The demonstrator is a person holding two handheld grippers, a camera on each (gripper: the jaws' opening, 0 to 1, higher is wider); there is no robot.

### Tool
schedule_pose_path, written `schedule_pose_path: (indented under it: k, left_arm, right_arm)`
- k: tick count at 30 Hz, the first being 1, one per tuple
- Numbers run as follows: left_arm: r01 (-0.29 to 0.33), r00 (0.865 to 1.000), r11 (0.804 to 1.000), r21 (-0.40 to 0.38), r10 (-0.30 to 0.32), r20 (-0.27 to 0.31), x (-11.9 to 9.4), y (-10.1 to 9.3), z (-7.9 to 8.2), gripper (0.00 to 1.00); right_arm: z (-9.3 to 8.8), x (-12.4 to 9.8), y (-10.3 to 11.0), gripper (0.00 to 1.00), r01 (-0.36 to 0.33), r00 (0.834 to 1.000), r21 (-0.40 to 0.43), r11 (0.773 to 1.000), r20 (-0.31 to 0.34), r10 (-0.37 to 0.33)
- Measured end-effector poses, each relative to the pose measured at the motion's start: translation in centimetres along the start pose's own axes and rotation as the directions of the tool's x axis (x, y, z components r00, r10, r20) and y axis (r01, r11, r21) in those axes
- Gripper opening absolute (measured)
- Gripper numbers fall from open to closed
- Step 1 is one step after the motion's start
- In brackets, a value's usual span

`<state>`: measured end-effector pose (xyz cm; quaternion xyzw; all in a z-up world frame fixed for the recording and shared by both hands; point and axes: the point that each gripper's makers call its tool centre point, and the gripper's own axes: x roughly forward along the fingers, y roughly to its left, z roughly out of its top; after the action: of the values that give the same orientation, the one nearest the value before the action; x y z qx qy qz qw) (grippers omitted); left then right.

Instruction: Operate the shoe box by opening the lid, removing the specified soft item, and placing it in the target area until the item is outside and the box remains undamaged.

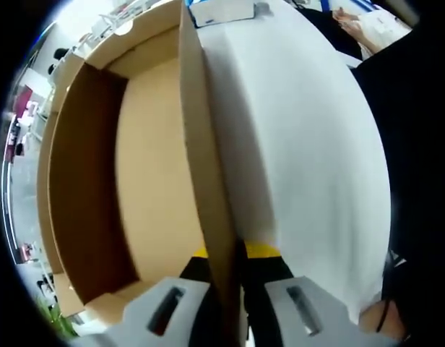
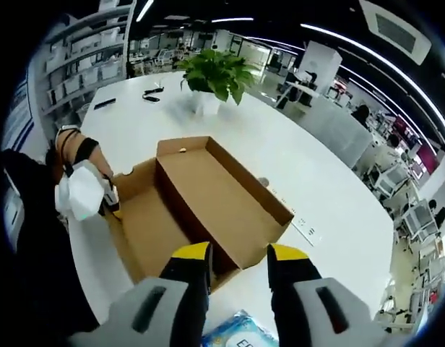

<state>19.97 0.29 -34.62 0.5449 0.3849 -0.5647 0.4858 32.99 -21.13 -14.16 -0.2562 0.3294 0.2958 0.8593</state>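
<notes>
The brown shoe box (image 2: 230, 199) stands open on the white table, its inside bare. Its lid (image 2: 143, 228) is folded out to the left. My left gripper (image 1: 230, 253) is shut on the lid's cardboard edge (image 1: 208, 144), which runs up between the yellow-tipped jaws. In the right gripper view that left gripper (image 2: 110, 202), held by a hand, grips the lid's far edge. My right gripper (image 2: 238, 256) hovers open above the box's near corner. A soft blue-and-white pack (image 2: 237, 331) lies low between its jaws, outside the box.
A potted green plant (image 2: 215, 72) stands on the white table (image 2: 309, 173) beyond the box. Small dark items (image 2: 152, 92) lie at the table's far left. A white strip (image 2: 305, 230) lies right of the box. Shelves and desks ring the room.
</notes>
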Motion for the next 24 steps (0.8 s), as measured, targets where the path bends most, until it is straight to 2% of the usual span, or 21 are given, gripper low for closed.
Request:
schedule_pose_path:
  k: [2, 6, 7, 8, 9, 12, 15, 24]
  left_arm:
    - [0.000, 1.000, 1.000, 0.000, 0.000, 0.001, 0.0, 0.0, 0.0, 0.04]
    - [0.000, 1.000, 1.000, -0.001, 0.000, 0.002, 0.0, 0.0, -0.1, 0.04]
    - [0.000, 1.000, 1.000, 0.000, 0.000, 0.003, 0.0, 0.0, -0.1, 0.04]
    - [0.000, 1.000, 1.000, 0.001, 0.000, 0.003, 0.0, -0.1, -0.1, 0.04]
    - [0.000, 1.000, 1.000, 0.001, 0.000, 0.004, 0.0, -0.1, -0.1, 0.04]
    - [0.000, 1.000, 1.000, 0.001, 0.000, 0.003, -0.1, -0.1, -0.1, 0.04]
    - [0.000, 1.000, 1.000, 0.002, 0.000, 0.003, -0.1, -0.2, -0.1, 0.04]
    - [0.001, 1.000, 1.000, 0.003, -0.001, 0.003, -0.1, -0.3, -0.1, 0.04]
  right_arm:
    - [0.1, 0.3, -0.2, 0.30, 0.005, 1.000, 0.002, 1.000, -0.004, -0.005]
    - [0.1, 0.8, -1.2, 0.28, 0.017, 1.000, 0.083, 0.996, -0.027, -0.015]
    - [-0.6, 0.9, -1.3, 0.30, 0.025, 0.997, 0.138, 0.990, -0.073, -0.015]
    - [-0.8, 1.1, -1.2, 0.36, 0.012, 0.996, 0.150, 0.989, -0.086, 0.001]
    - [-0.5, 1.6, -1.7, 0.40, 0.019, 0.998, 0.145, 0.989, -0.064, -0.010]
    - [-0.6, 2.0, -1.9, 0.41, 0.031, 0.997, 0.133, 0.991, -0.069, -0.022]
    - [-0.5, 2.3, -1.9, 0.37, 0.032, 0.998, 0.126, 0.992, -0.061, -0.024]
    - [-0.6, 4.9, -3.6, 0.38, 0.042, 0.996, 0.188, 0.981, -0.087, -0.026]
